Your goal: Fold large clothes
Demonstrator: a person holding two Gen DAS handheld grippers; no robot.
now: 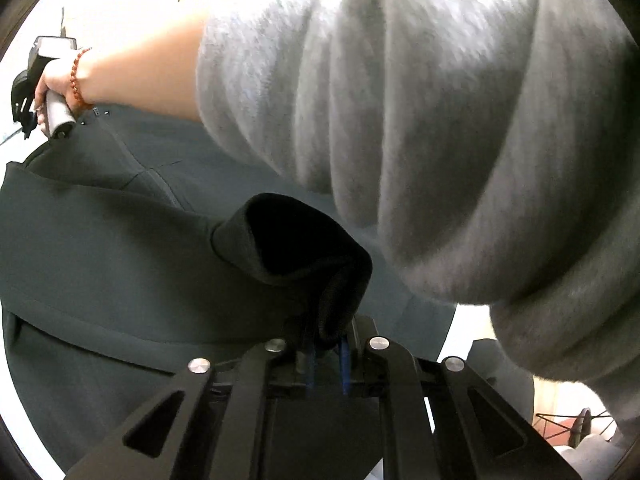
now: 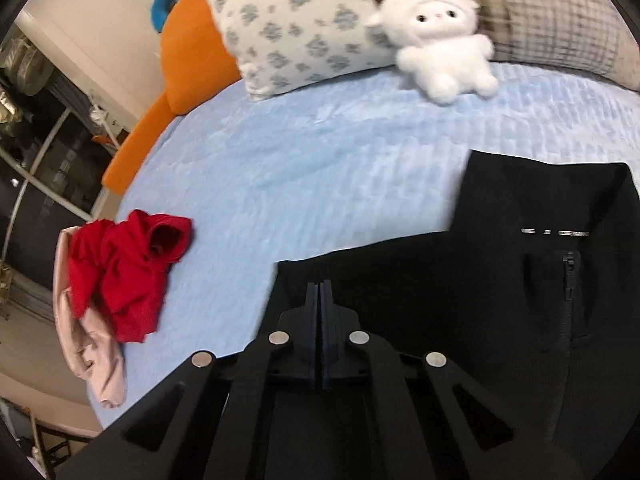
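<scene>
Left gripper (image 1: 326,346) clamped on dark jacket's cuff (image 1: 296,240), sleeve trailing toward body ahead; right gripper (image 2: 321,300), pads together, over the shoulder edge.

Jacket (image 2: 500,280) lying on bed (image 2: 320,152), spreading ahead and right of right gripper (image 2: 321,292) jaws. Heap of clothes (image 2: 124,276) sitting left of jaws at bed edge. Pillow (image 2: 304,20) and plush toy (image 2: 444,44) resting far ahead.

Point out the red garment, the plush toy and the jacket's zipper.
Red garment (image 2: 128,268), right wrist view, middle of the heap.
Plush toy (image 2: 444,40), right wrist view, its body.
Zipper (image 2: 568,276), right wrist view, upper teeth.
</scene>
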